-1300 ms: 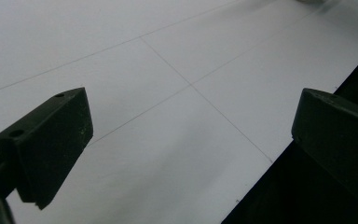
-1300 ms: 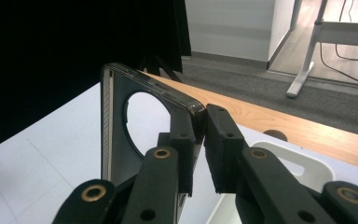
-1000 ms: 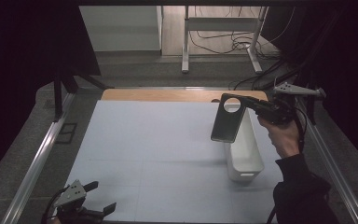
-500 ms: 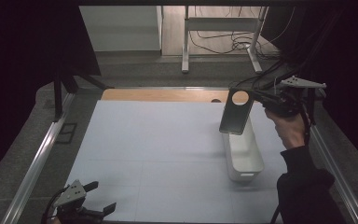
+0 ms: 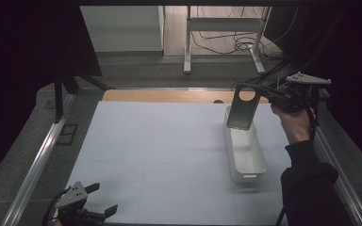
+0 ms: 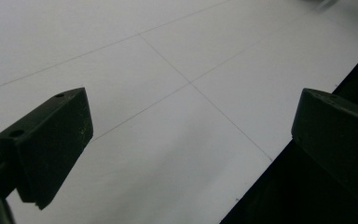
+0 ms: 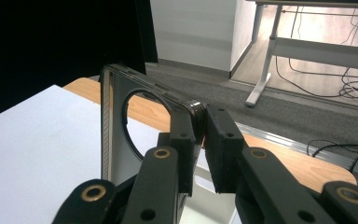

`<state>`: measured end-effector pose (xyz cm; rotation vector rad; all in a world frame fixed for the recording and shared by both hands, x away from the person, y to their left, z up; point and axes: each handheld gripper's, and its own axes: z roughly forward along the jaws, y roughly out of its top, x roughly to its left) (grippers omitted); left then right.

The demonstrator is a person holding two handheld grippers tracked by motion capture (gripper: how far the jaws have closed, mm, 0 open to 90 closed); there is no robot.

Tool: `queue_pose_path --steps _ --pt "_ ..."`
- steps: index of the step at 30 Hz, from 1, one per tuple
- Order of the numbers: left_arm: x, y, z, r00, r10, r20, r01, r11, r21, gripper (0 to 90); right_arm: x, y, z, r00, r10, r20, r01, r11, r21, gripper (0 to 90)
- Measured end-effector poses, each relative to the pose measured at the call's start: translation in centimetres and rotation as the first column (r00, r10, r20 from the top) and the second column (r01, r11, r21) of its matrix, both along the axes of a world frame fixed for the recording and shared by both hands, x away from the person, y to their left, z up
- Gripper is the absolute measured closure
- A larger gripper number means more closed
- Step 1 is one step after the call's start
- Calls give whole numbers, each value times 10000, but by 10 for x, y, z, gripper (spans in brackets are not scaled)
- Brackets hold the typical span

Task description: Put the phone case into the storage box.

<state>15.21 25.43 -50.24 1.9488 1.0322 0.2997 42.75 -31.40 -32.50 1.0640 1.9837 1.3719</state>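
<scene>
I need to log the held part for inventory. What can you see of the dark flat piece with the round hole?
The dark flat piece is a thin, rounded rectangular plate, dark grey, like a phone case, with a large round hole near its top. It hangs upright in the air above the far end of the white tray, apart from it. The right gripper clamps its top corner edge.

We are looking at a table (image 5: 160, 155) whose top is covered by a pale grey-white sheet marked with thin grid lines. Along its far edge a strip of bare wood (image 5: 169, 95) is showing. A long white tray (image 5: 245, 153) is sitting directly on the sheet toward the right side, running lengthwise from far to near. Metal rails (image 5: 35, 162) are bordering the table on both sides.
</scene>
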Motion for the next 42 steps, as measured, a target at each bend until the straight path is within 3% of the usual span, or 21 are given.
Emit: queue_pose_path --steps 27,42 --pt "0 -1 0 10000 -17 16 16 9999 104 0 37 -6 -20 9987 -489 135 493 9983 -311 812" --pt "0 -1 0 10000 -17 -23 18 9999 109 0 55 -5 -37 9994 -278 198 290 9974 -662 812"
